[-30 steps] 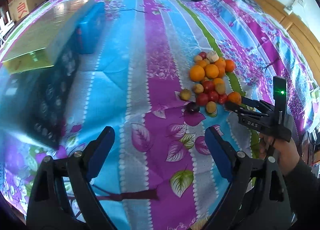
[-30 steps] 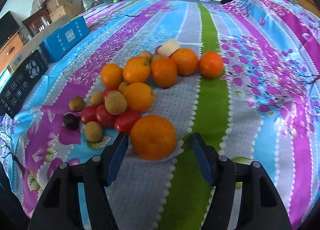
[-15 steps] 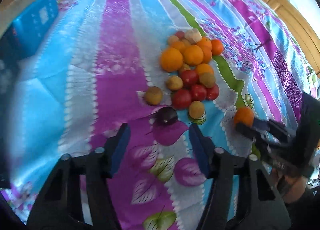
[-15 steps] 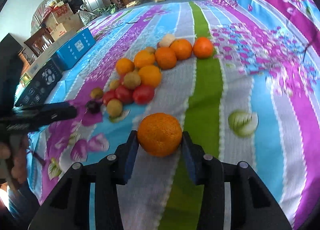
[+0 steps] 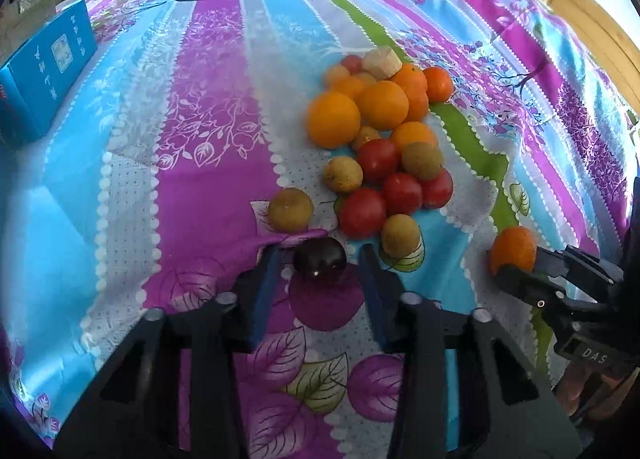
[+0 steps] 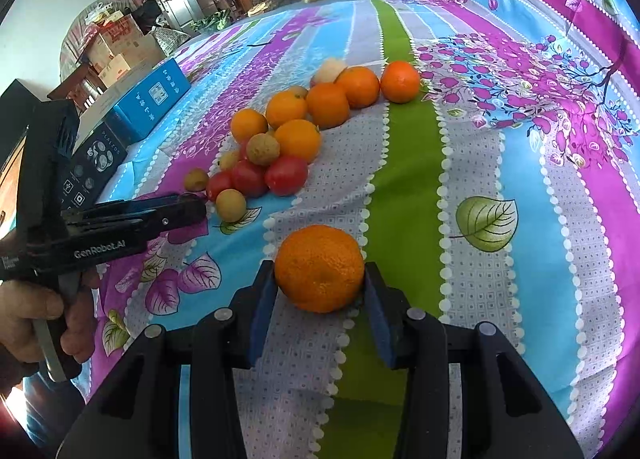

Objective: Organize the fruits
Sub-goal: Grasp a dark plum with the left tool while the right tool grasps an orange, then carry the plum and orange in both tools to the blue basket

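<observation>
Fruits, round oranges, red tomatoes and brown longans, lie heaped [image 5: 376, 147] on the striped floral bedsheet [image 5: 208, 163] at frame centre. Left gripper [image 5: 318, 265] is closing around a dark purple plum [image 5: 320, 264], pads not touching yet. Right gripper [image 6: 320, 291] clamps one orange mandarin [image 6: 319, 268] at lower centre.

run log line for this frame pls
left gripper: closing around dark plum, gaps remain | right gripper: shut on orange | fruit pile: on bedspread

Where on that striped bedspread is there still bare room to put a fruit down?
Free: the wide stretch between the fruit pile and the blue box, and the cloth right of the green stripe. Crowded: around the pile's near edge, where both hand-held grippers work.
</observation>
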{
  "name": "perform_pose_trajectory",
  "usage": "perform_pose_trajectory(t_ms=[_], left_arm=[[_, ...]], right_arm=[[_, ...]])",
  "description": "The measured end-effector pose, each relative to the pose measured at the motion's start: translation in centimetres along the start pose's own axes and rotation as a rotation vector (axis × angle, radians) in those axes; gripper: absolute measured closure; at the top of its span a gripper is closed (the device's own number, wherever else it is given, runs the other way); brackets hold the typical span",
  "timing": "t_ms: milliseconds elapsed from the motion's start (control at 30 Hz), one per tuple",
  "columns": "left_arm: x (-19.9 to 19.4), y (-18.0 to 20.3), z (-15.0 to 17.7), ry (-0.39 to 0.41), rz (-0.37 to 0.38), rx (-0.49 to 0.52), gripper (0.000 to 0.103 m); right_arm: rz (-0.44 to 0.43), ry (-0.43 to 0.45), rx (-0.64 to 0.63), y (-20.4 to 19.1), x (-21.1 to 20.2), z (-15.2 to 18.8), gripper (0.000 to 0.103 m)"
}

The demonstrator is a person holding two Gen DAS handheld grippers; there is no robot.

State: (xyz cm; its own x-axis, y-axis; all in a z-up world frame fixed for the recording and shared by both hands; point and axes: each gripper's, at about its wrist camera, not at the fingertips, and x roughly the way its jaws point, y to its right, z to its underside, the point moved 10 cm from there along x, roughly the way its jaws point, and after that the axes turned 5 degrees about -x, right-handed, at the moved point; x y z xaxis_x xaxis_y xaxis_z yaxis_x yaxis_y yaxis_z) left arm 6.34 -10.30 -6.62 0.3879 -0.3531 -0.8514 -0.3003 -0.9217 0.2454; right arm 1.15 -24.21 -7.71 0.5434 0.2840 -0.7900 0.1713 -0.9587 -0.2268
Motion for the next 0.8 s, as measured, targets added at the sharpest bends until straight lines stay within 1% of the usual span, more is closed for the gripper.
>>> perform_pose_trajectory(t_ms=[33,100,433,500,667,700,800], left_arm=[[0.0,-0.1,-0.1,0.003,-0.003,-0.001,0.072],[0.0,-0.3,-0.1,0.005,-0.009,0.0,0.076],[-0.5,0.0,0.2,0.008,-0.014,0.0,0.076],[-1.0,0.1,0.1,0.019,-0.019,0.005,0.076],[-2.5,0.3,-0.2,0.054,-0.045,0.013,0.076],[-3.0,0.1,-0.3,0.061,-0.065,0.015,0.076],[-4.2,0.0,-0.7,0.088,-0.087,0.013,0.076]], right_arm=[[0.0,-0.001,0.001,0.0,0.1,0.1,0.056],[-0.001,0.0,0.004,0.0,0.2,0.1,0.056],[0.006,0.002,0.012,0.0,0.4,0.1,0.055],[0.01,0.001,0.012,0.0,0.3,0.1,0.056],[0.053,0.011,0.021,0.2,-0.7,-0.4,0.056],[0.062,0.012,0.021,0.2,-1.0,-0.5,0.056],[0.104,0.042,0.006,0.1,-2.6,-1.6,0.056]])
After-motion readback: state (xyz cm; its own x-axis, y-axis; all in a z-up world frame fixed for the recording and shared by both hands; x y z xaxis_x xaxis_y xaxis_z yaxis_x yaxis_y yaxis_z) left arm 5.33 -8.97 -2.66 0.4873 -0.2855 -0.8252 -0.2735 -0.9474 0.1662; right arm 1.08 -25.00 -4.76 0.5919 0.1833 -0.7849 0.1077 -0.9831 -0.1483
